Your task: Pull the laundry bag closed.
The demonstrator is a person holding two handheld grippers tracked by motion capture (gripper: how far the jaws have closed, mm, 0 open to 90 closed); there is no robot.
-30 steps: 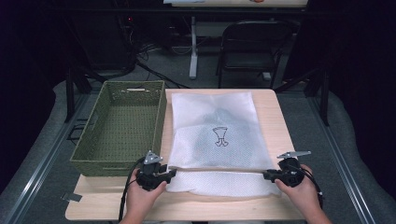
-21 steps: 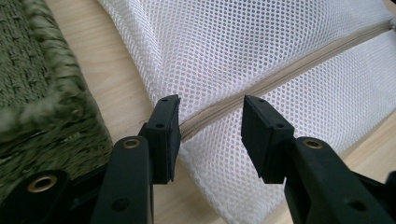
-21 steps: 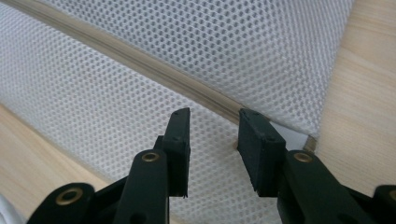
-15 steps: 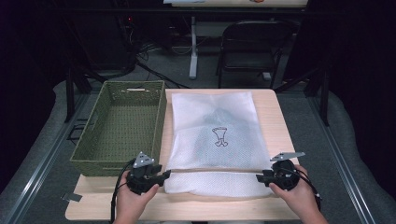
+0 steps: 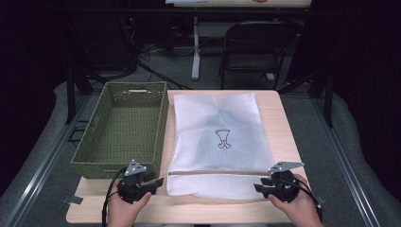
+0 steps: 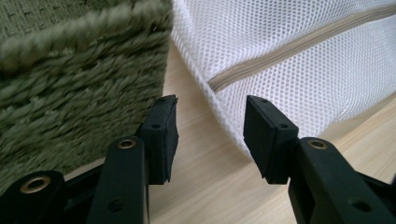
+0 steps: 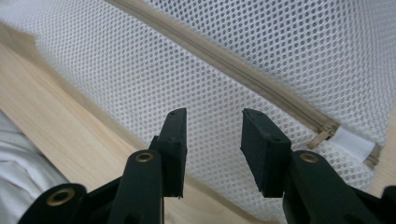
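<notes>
A white mesh laundry bag (image 5: 215, 142) lies flat on the wooden bench (image 5: 283, 123), right beside a green woven basket (image 5: 124, 127). The left hand-held gripper (image 5: 153, 182) sits at the bag's near left corner with its jaws apart, holding nothing. The right hand-held gripper (image 5: 259, 188) is at the near right corner by the zipper (image 7: 233, 63), also open and empty.

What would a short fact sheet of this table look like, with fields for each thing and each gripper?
Surface: wooden table
Left side: empty green woven basket
Middle: white mesh laundry bag, lying flat, beige zipper across its near end, zipper pull at the right end
Left gripper: open, at the bag's near left corner, not touching it
Right gripper: open, at the bag's near right corner, holding nothing
</notes>
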